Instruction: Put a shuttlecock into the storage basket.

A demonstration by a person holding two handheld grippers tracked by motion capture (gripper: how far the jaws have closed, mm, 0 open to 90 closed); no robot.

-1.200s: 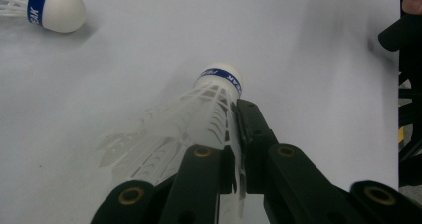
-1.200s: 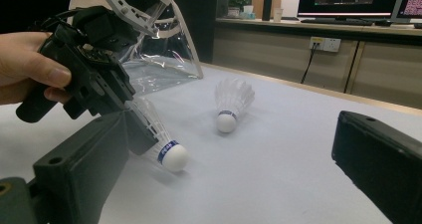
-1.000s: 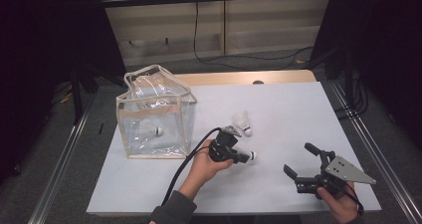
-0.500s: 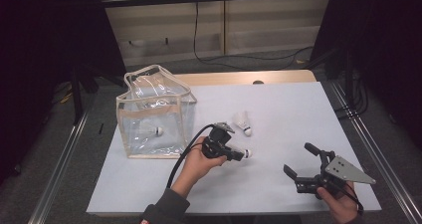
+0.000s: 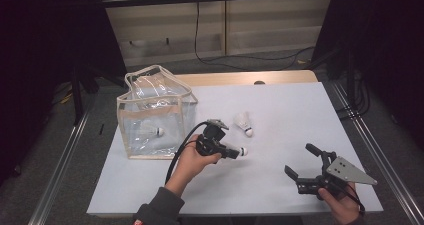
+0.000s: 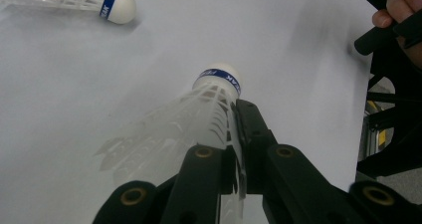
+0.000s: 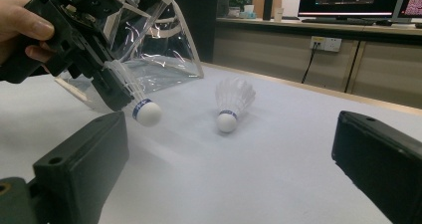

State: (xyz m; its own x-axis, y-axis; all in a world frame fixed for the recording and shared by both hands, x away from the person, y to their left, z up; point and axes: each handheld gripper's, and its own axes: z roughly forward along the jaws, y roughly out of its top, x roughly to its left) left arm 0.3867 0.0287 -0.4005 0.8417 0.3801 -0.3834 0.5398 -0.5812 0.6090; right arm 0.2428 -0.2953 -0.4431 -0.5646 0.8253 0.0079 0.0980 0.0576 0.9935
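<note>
Left gripper (image 5: 234, 153): matte black plastic body, two blocky black jaws with brass-coloured pivot bushings (image 6: 203, 152), small grey plate on top, thick black cable (image 5: 178, 153) looping off the back. Right gripper (image 5: 305, 161): same black build, flat rectangular jaw pads, grey three-cornered metal plate (image 5: 348, 171) with small holes on top, thin black cable at the rear. Person wears a dark grey sleeve (image 5: 158, 209) with a red edge at the cuff.

The high view looks down from above; both claw views (close, low) share the lying shuttlecock (image 6: 117, 5).
</note>
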